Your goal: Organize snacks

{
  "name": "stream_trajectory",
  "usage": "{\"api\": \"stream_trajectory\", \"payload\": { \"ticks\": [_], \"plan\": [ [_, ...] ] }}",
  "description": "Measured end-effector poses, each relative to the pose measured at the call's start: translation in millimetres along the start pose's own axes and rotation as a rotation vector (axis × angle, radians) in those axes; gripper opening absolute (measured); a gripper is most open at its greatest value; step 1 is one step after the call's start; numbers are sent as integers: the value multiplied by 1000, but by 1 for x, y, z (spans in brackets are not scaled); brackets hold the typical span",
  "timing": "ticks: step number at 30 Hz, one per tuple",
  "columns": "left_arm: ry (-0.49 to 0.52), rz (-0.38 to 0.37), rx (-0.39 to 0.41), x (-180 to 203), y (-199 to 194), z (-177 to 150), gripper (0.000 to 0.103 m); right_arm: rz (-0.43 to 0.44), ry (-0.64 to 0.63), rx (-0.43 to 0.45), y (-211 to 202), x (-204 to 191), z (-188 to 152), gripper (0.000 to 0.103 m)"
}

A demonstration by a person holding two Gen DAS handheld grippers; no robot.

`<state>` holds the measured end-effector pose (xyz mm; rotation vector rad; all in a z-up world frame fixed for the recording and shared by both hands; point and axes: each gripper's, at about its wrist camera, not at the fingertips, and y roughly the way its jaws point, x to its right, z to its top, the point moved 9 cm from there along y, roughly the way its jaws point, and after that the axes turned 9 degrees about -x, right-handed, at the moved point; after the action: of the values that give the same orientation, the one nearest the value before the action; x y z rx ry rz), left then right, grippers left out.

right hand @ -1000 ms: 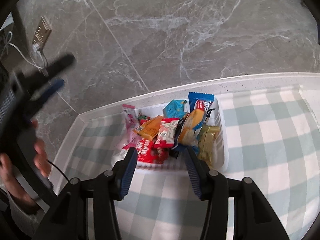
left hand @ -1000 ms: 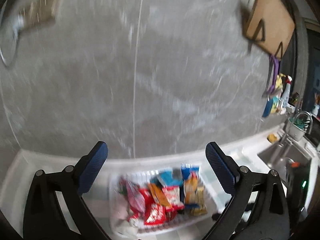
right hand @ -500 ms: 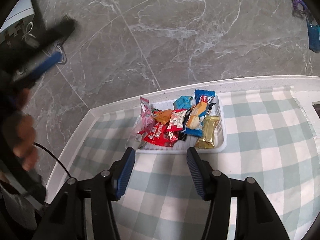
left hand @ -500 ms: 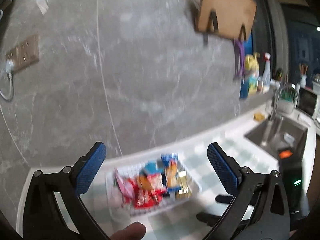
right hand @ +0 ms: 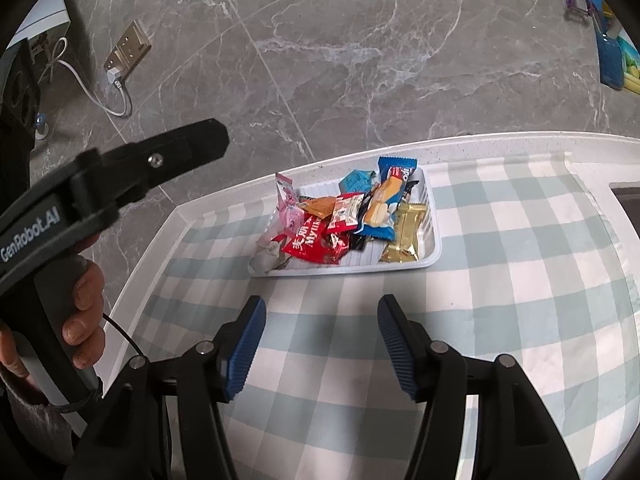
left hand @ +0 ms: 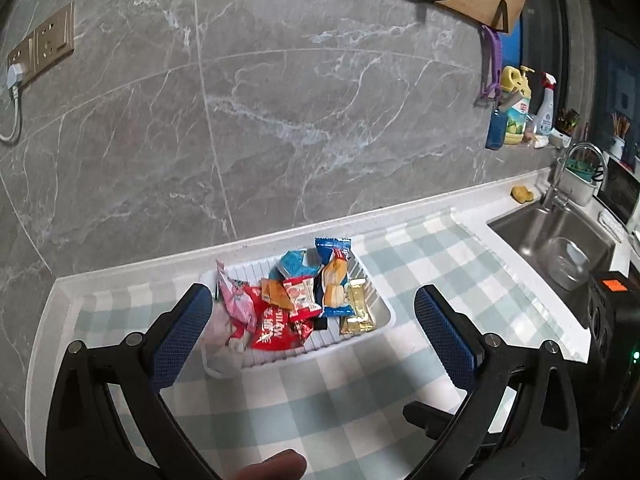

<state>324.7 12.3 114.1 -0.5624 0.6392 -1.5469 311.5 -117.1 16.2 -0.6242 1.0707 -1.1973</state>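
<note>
My left gripper (left hand: 312, 336) has its fingers spread wide with nothing between them, hanging in the air on the near side of the white tray (left hand: 384, 312); my right gripper (right hand: 320, 344) is likewise parted and empty, low over the checked cloth (right hand: 520, 264) and short of the tray's front rim. Neither pad touches anything. Every snack I can see sits in that tray — a pink packet (left hand: 236, 300) at its left end, a red packet (left hand: 276, 326) toward the front, an orange one (left hand: 276, 294) in the middle, blue wrappers (left hand: 334, 246) at the back and a gold bar (left hand: 356, 312) at the right. None lies loose on the cloth. That fits a tray filled and left, or a heap waiting to be sorted; I cannot tell which. If a packet is to be taken, I judge the gold bar the cleanest target: it lies flat and clear of the pile. I would come down over it and close across its narrow width — the foil looks slippery.
</note>
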Motion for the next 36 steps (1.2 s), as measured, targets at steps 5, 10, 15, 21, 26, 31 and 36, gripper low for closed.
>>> {"api": "stream_trajectory", "payload": {
  "ticks": [5, 10, 15, 21, 26, 31, 36],
  "plan": [
    [-14, 14, -12, -6, 1, -3, 103, 7, -2, -19, 4, -6, -8, 61],
    [-43, 37, -22, -16, 4, -6, 103, 9, -5, -34, 8, -10, -14, 62],
    [-73, 60, -25, -27, 8, -11, 103, 17, -9, -51, 12, -14, -20, 62],
    [-98, 62, -28, -35, 11, -16, 103, 23, -14, -64, 16, -17, -22, 62],
    [-105, 70, -25, -37, 11, -15, 103, 21, -13, -65, 16, -18, -22, 63],
    [-112, 83, -25, -39, 12, -16, 103, 17, -6, -61, 16, -15, -20, 66],
    [-111, 85, -31, -38, 13, -19, 103, 7, -7, -56, 15, -12, -17, 66]
  ]
}}
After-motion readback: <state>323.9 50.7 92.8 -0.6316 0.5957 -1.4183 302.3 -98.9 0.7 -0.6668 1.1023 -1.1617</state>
